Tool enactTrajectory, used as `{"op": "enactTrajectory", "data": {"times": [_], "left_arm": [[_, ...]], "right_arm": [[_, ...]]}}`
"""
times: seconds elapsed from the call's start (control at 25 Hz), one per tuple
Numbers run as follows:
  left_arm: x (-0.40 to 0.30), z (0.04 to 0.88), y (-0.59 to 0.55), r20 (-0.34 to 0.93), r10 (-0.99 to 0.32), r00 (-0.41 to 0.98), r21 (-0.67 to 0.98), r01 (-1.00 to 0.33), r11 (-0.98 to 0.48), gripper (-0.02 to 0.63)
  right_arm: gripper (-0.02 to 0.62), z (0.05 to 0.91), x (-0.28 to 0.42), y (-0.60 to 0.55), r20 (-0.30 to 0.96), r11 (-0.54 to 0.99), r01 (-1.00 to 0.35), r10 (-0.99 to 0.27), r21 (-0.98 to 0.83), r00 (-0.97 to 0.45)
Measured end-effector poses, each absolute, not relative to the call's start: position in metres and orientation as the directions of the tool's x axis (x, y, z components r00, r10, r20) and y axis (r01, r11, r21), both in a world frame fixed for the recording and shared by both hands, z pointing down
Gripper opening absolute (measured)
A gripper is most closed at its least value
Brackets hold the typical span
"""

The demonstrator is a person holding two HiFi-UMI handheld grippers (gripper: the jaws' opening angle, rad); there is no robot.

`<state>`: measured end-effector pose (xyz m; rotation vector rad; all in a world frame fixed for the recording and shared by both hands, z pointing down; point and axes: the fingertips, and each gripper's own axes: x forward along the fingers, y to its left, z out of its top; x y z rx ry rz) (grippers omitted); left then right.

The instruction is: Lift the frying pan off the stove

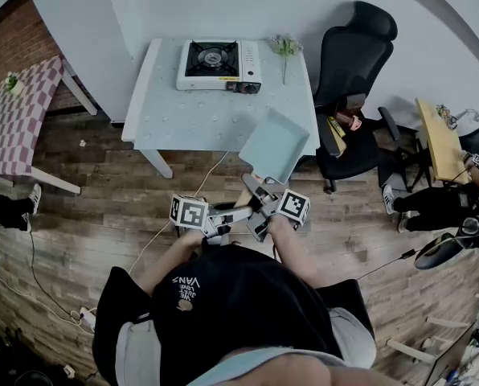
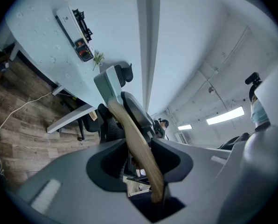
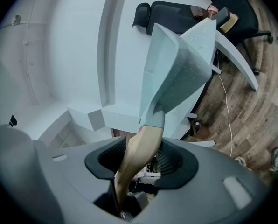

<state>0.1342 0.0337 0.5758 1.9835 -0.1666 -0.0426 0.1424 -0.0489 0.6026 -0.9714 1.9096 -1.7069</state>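
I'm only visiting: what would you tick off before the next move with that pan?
1. Frying pan off the stove: ok, held away from it, near the table's front edge.
2. Left gripper closed on the wooden handle: ok.
3. Right gripper closed on the same handle: ok.
4. Pan empty: ok, nothing shows inside.
5. Enough room beside the office chair: cannot tell.

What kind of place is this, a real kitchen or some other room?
Probably an office or lab room staged for cooking, not a real kitchen: a portable gas stove sits on a plain white table, with a black office chair beside it.
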Motion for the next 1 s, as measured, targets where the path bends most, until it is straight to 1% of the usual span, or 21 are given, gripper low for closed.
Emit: {"op": "enactTrajectory", "data": {"times": [0.2, 0.36, 0.88, 1.0], "left_arm": [[0.14, 0.588, 0.043, 0.085, -0.155, 0.984, 0.898, -0.143, -0.417, 0.155], [0.147, 0.58, 0.051, 0.067, -0.155, 0.986, 0.908, -0.124, -0.401, 0.155], [0.146, 0.582, 0.056, 0.074, -0.184, 0.98, 0.905, -0.144, -0.399, 0.154], [0.146, 0.584, 0.054, 0.082, -0.19, 0.978, 0.902, -0.154, -0.404, 0.153]], "right_arm": [[0.199, 0.604, 0.15, -0.036, 0.143, 0.013, -0.218, -0.715, -0.976, -0.684], [0.199, 0.606, 0.154, -0.031, 0.15, 0.011, -0.223, -0.709, -0.975, -0.689], [0.199, 0.61, 0.151, -0.025, 0.151, 0.018, -0.223, -0.685, -0.975, -0.713], [0.199, 0.607, 0.149, -0.028, 0.123, 0.036, -0.201, -0.682, -0.979, -0.721]]}}
